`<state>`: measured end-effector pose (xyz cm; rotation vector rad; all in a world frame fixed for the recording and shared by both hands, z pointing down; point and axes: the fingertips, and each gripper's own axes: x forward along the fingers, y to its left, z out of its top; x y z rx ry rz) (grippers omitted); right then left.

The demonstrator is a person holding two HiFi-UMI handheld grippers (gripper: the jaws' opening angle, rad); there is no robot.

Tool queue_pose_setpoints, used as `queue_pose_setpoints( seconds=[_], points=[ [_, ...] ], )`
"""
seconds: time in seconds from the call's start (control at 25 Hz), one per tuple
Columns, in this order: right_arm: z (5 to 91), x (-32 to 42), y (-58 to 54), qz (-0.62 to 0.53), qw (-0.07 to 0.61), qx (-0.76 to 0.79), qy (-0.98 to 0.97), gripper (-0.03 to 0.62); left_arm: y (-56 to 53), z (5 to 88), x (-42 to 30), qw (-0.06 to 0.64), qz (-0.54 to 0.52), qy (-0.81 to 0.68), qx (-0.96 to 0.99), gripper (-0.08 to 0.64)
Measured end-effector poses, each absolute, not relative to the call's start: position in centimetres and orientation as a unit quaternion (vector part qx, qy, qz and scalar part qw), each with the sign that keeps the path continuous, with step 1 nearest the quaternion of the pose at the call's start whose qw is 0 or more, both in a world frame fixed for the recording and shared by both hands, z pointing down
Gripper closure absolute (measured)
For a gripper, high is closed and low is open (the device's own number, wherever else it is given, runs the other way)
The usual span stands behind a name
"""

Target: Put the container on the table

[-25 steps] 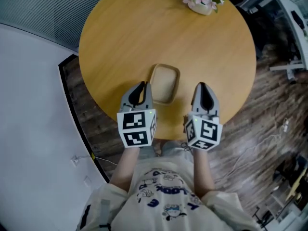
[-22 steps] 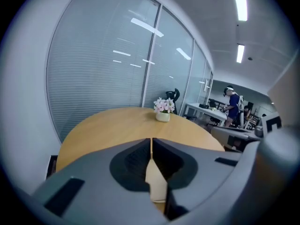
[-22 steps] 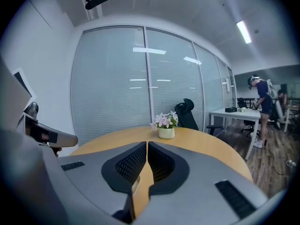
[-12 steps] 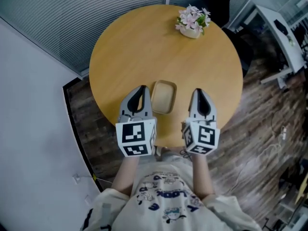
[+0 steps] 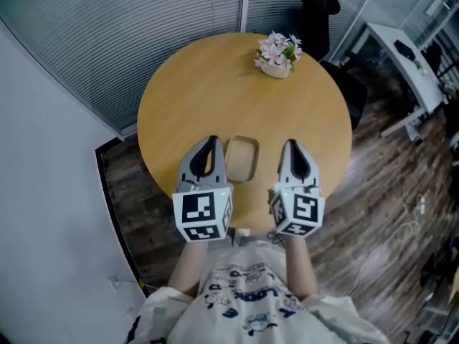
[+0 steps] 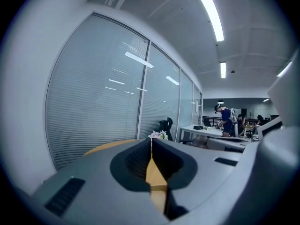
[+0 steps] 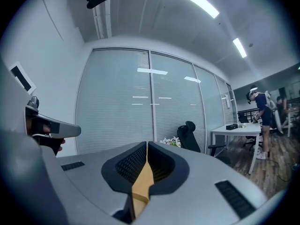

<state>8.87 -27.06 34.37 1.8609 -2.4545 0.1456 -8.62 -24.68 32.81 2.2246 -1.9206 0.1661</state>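
Observation:
A small tan rectangular container point(image 5: 242, 158) lies on the round wooden table point(image 5: 215, 84), near its front edge. My left gripper point(image 5: 210, 144) is just left of the container and my right gripper point(image 5: 290, 147) just right of it, both above the table's near rim. Neither touches the container. In the left gripper view, the left gripper point(image 6: 151, 142) has its jaws pressed together with nothing between them. The right gripper point(image 7: 146, 146) stands the same way in the right gripper view, tips meeting and empty.
A small pot of pink flowers point(image 5: 276, 54) stands at the table's far edge. A black office chair point(image 5: 313, 20) is behind the table, a white desk point(image 5: 401, 59) to the right. Blinds over glass walls run behind; dark wood floor surrounds the table. A person point(image 6: 226, 118) stands far off.
The head view has pulled back and up, so the table and container look smaller and more of the room shows. Both grippers keep their places either side of the container.

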Motion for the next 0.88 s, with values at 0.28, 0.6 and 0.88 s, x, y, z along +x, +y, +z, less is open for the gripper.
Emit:
queue_pose_setpoints(
  seconds=[0.28, 0.6, 0.88],
  points=[
    [33.3, 8.9, -26.4, 0.037, 0.019, 0.606, -0.794, 0.581, -23.9, 32.1, -8.3, 0.091, 0.054, -0.648, 0.754, 0.551],
    [32.6, 9.4, -26.0, 0.024, 0.024, 0.613, -0.790, 0.581, -23.5, 31.7, -8.1, 0.091, 0.053, -0.645, 0.757, 0.551],
    [32.3, 10.0, -25.7, 0.021, 0.024, 0.615, -0.788, 0.581, -23.3, 31.6, -7.5, 0.090, 0.054, -0.641, 0.760, 0.551]
  ],
)
